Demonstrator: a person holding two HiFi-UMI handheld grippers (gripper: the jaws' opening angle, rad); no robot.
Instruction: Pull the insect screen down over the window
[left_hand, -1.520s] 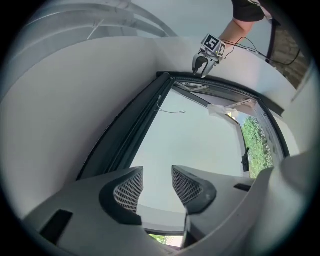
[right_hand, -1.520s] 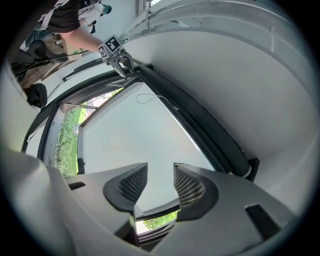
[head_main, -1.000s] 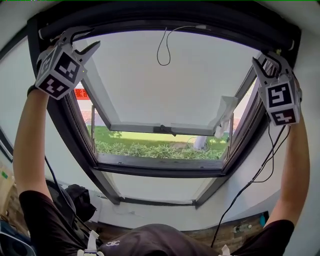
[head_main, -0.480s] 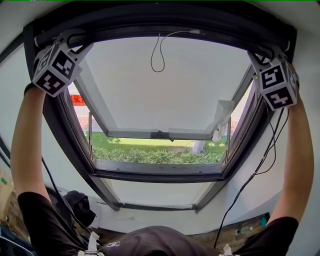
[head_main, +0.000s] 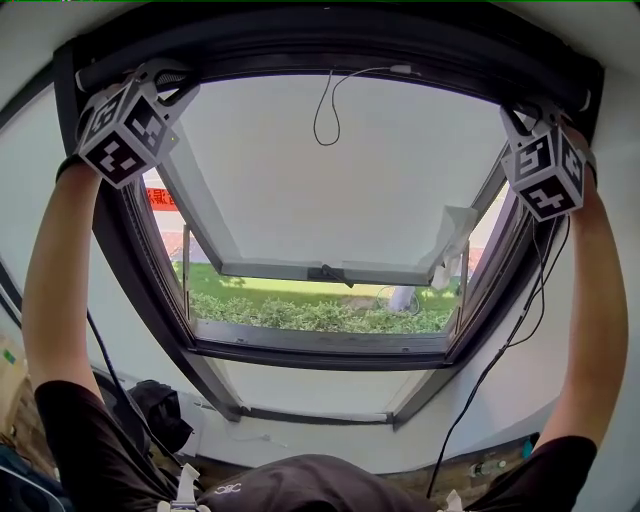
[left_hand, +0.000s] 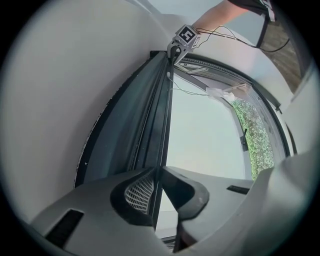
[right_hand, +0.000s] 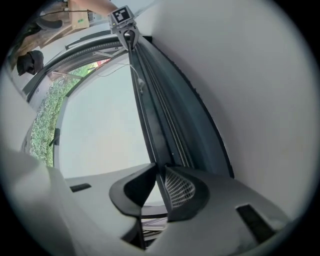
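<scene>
The insect screen's dark pull bar (head_main: 330, 48) runs along the top of the window frame (head_main: 150, 290), rolled up. My left gripper (head_main: 178, 82) is at the bar's left end. In the left gripper view the bar's thin edge (left_hand: 162, 125) runs between the jaws, and my left gripper (left_hand: 157, 182) has just been closing and is pinched on it. My right gripper (head_main: 516, 112) is at the bar's right end. In the right gripper view, my right gripper (right_hand: 160, 182) has likewise closed on the bar's edge (right_hand: 150, 125). Each gripper view shows the other gripper far along the bar.
The window sash (head_main: 330, 270) is tilted open outward, with lawn and hedge below. A thin cord (head_main: 325, 110) hangs from the top of the frame. White cloth (head_main: 450, 235) sits at the sash's right corner. A black cable (head_main: 515, 330) trails down the right wall.
Both grippers have shifted slightly at the top bar, and their jaws, open a second ago, have closed onto its edge. The bar itself has not come down.
</scene>
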